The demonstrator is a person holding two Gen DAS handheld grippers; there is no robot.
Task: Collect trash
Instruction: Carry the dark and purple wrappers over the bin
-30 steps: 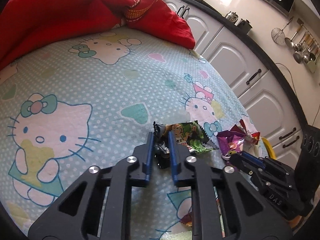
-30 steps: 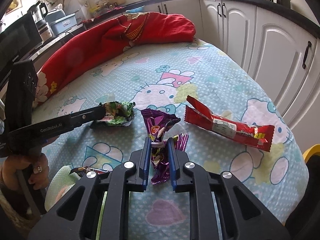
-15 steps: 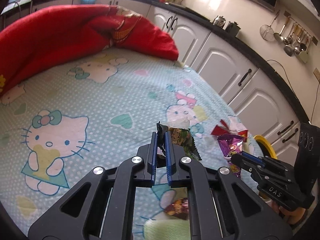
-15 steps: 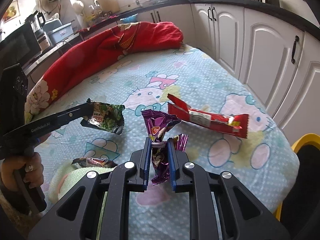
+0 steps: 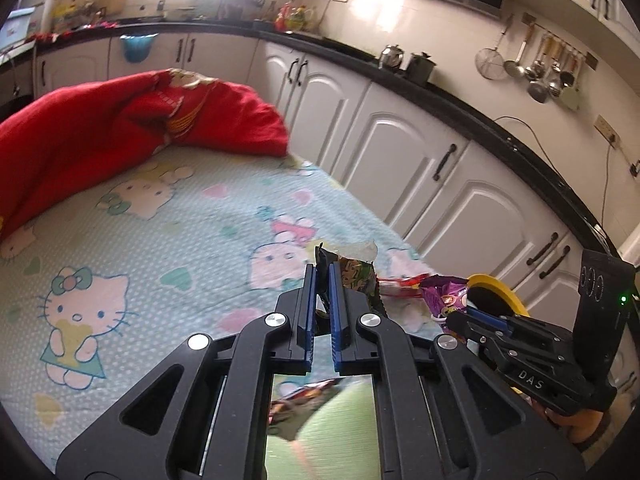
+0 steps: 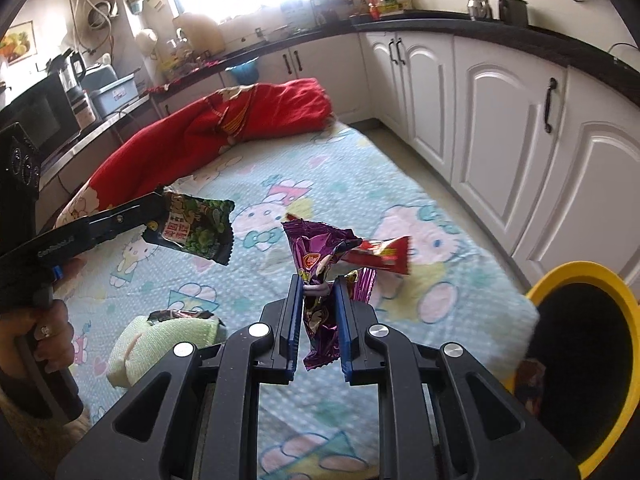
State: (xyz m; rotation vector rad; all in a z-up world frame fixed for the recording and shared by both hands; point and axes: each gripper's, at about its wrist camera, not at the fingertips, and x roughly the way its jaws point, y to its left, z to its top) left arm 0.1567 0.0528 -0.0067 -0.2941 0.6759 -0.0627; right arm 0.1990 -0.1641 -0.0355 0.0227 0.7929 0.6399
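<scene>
Above the bedsheet [image 6: 360, 168], hand-held grippers [image 6: 316, 288] pinch wrappers [image 6: 320, 320]

A green and black snack wrapper [image 6: 192, 228] hangs in the air, pinched at one corner, its printed face tilted. A crumpled purple wrapper [image 6: 320, 280] is clamped at its middle – upright, both ends free. A red wrapper [image 6: 382, 254] lies flat on the sheet behind it. Another dark wrapper [image 6: 180, 314] rests on a pale green cloth. The yellow-rimmed bin [image 6: 624, 320] stands beside the bed – a wrapper inside.

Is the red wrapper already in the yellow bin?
No, the red wrapper lies on the bedsheet, left of the yellow bin.
</scene>
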